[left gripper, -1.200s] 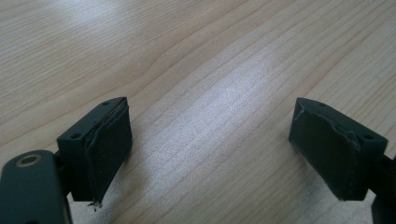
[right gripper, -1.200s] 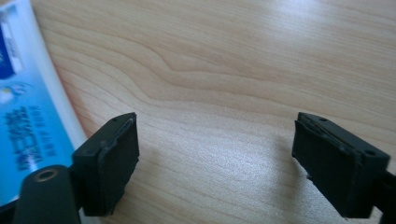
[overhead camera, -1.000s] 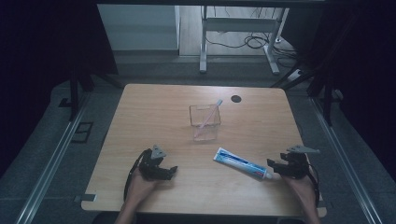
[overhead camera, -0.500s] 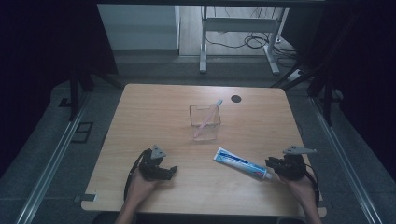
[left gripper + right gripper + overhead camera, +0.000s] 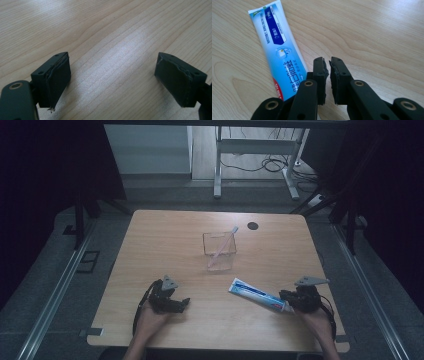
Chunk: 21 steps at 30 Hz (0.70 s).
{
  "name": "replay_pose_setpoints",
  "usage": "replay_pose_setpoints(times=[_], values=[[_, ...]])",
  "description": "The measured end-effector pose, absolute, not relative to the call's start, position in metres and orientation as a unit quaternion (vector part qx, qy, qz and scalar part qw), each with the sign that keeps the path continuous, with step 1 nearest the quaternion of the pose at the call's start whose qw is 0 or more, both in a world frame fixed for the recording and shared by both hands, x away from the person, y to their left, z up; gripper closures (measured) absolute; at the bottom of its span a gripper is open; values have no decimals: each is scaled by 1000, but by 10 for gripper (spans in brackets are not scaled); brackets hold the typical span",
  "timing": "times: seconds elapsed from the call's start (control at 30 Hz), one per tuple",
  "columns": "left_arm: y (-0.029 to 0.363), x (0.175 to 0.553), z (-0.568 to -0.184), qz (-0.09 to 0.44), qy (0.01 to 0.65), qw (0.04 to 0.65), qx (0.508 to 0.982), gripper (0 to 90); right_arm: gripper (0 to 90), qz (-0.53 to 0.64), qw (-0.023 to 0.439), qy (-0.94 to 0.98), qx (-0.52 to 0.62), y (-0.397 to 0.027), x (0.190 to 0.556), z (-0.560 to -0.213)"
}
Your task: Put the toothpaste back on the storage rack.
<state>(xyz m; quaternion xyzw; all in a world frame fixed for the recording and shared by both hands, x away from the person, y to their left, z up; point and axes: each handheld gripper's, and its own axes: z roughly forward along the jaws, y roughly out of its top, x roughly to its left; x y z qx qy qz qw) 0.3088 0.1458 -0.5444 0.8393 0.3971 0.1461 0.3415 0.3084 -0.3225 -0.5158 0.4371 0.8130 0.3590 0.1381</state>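
Note:
A blue-and-white toothpaste tube (image 5: 255, 294) lies flat on the wooden table (image 5: 165, 235), right of centre near the front. My right gripper (image 5: 284, 295) sits at its cap end. In the right gripper view the tube (image 5: 278, 42) runs along the left of my right gripper (image 5: 329, 62) and under its left arm. Those jaws have just been closing and now stand shut, with nothing seen between the pads. My left gripper (image 5: 182, 304) rests at the front left. In its own view my left gripper (image 5: 112, 77) is open over bare wood.
A clear square cup (image 5: 219, 251) holding a pink toothbrush (image 5: 223, 244) stands mid-table, behind the tube. A small black round mark (image 5: 253, 225) lies near the far edge. Dark floor, rails and desk legs surround the table.
The right gripper has edged slightly left along the table toward the tube's cap end and looks narrower. The left hand and the tube have stayed put.

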Motion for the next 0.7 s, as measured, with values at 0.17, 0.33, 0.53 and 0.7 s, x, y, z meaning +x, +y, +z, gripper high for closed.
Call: replay_pose_setpoints(times=[0.17,0.33,0.53,0.7], values=[[146,309,-544,146,398,342,839,136,815,363,124,814,436,-322,306,-515],[146,309,-544,147,397,342,839,136,798,367,112,816,431,-319,301,-514],[146,309,-544,147,397,342,839,136,785,365,105,822,424,-314,294,-513],[146,309,-544,147,397,342,839,136,750,364,101,821,428,-315,294,-512]])
